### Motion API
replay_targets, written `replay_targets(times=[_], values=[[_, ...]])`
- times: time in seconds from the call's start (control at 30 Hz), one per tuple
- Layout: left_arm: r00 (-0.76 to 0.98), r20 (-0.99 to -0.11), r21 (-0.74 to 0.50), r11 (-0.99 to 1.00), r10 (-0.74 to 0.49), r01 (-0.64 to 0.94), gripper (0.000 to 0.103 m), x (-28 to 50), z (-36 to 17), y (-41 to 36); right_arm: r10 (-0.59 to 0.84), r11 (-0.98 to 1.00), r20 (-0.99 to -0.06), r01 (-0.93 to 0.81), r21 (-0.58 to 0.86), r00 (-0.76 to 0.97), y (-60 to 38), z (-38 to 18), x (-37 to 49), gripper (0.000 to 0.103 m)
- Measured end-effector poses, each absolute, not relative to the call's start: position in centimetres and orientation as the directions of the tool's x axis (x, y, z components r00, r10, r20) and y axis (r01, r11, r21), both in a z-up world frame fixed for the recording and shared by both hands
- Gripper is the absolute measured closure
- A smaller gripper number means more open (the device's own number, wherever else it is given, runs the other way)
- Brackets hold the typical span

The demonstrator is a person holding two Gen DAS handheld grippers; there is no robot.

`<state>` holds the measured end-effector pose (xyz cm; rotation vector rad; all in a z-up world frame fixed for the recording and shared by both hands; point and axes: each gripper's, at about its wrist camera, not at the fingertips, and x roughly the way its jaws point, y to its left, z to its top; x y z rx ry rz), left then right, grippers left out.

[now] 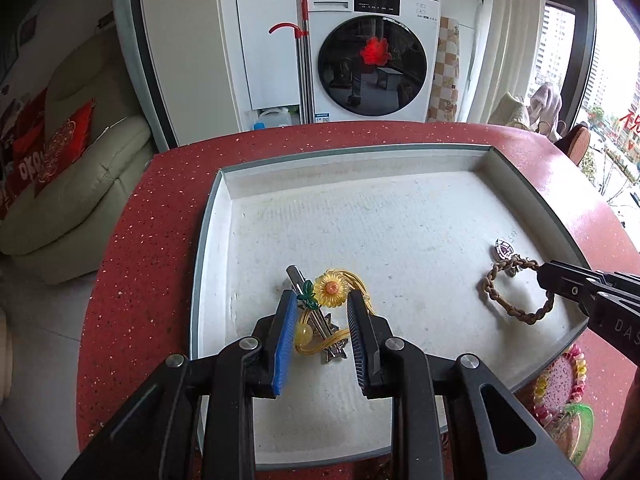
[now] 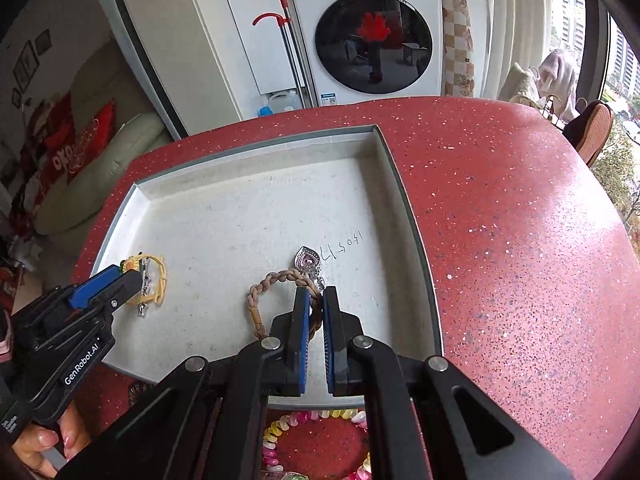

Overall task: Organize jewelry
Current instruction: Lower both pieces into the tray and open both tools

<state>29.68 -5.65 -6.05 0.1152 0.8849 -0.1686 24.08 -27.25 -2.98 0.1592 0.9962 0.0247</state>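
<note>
A white tray [image 1: 224, 240] lies on the red table. In it, a yellow sunflower hair tie [image 1: 330, 288] lies with a silver star clip [image 1: 334, 350]. My left gripper [image 1: 322, 300] is open around them, low over the tray. A brown braided bracelet [image 2: 260, 304] with a silver charm [image 2: 307, 259] lies at the tray's right side. My right gripper [image 2: 316, 296] is shut on the bracelet's right side. The bracelet [image 1: 500, 304] and right gripper [image 1: 550, 280] also show in the left wrist view, the left gripper [image 2: 128, 276] in the right wrist view.
Colourful bead bracelets [image 2: 276, 436] and a green bangle [image 1: 580, 428] lie on the red table [image 2: 520, 240] in front of the tray. A washing machine [image 1: 372, 52] and a beige sofa [image 1: 72, 184] stand beyond the table's far edge.
</note>
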Motion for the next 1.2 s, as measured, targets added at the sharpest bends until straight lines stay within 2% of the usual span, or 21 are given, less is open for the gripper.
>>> replay_targets(times=[0.23, 0.27, 0.33, 0.37, 0.4, 0.53, 0.6, 0.63, 0.7, 0.77, 0.93, 1.07, 1.2], values=[[0.621, -0.783, 0.104, 0.975, -0.042, 0.197, 0.058, 29.6, -7.5, -6.5, 0.055, 0.996, -0.857, 0.03, 0.082, 0.512, -26.7, -4.0, 24.0, 0.095], [0.622, -0.782, 0.114, 0.974, -0.034, 0.197, 0.058, 29.5, -7.5, -6.7, 0.054, 0.997, -0.856, 0.021, 0.075, 0.514, -26.6, -3.9, 23.9, 0.092], [0.618, -0.786, 0.127, 0.973, -0.018, 0.191, 0.058, 29.6, -7.4, -6.8, 0.069, 0.996, -0.855, 0.011, 0.087, 0.515, -26.5, -3.8, 23.9, 0.081], [0.616, -0.788, 0.125, 0.974, -0.018, 0.189, 0.058, 29.5, -7.3, -6.8, 0.066, 0.996, -0.854, 0.012, 0.084, 0.516, -26.4, -3.7, 23.8, 0.067], [0.618, -0.786, 0.121, 0.975, -0.02, 0.185, 0.058, 29.5, -7.1, -6.8, 0.063, 0.996, -0.851, 0.014, 0.083, 0.521, -26.3, -3.6, 23.7, 0.058], [0.637, -0.77, 0.107, 0.98, -0.026, 0.169, 0.058, 29.1, -6.3, -6.4, 0.092, 0.993, -0.836, 0.017, 0.12, 0.541, -26.5, -2.8, 23.3, 0.056], [0.643, -0.765, 0.102, 0.981, -0.027, 0.163, 0.058, 29.0, -5.8, -6.1, 0.105, 0.99, -0.826, 0.024, 0.141, 0.554, -26.7, -2.3, 23.0, 0.051], [0.646, -0.763, 0.097, 0.982, -0.029, 0.159, 0.042, 29.0, -5.5, -6.0, 0.111, 0.988, -0.82, 0.025, 0.151, 0.561, -26.8, -2.0, 22.9, 0.05], [0.659, -0.751, 0.091, 0.986, -0.027, 0.143, 0.0, 28.7, -5.0, -5.7, 0.12, 0.986, -0.811, 0.025, 0.163, 0.572, -26.9, -1.4, 22.7, 0.047], [0.693, -0.721, 0.095, 0.987, -0.02, 0.128, 0.0, 28.1, -4.1, -5.4, 0.128, 0.985, -0.803, 0.023, 0.173, 0.582, -26.9, -0.8, 22.5, 0.046], [0.708, -0.705, 0.09, 0.986, -0.035, 0.139, 0.0, 27.5, -2.2, -5.3, 0.144, 0.98, -0.788, 0.023, 0.197, 0.599, -26.9, 0.3, 22.1, 0.042], [0.729, -0.683, 0.063, 0.989, -0.054, 0.133, 0.0, 26.4, -0.6, -4.7, 0.157, 0.978, -0.765, 0.012, 0.211, 0.624, -26.8, 1.4, 21.4, 0.022], [0.736, -0.672, 0.044, 0.989, -0.074, 0.14, 0.0, 25.3, 0.6, -4.2, 0.173, 0.972, -0.745, 0.007, 0.233, 0.644, -26.9, 2.6, 20.4, 0.018]])
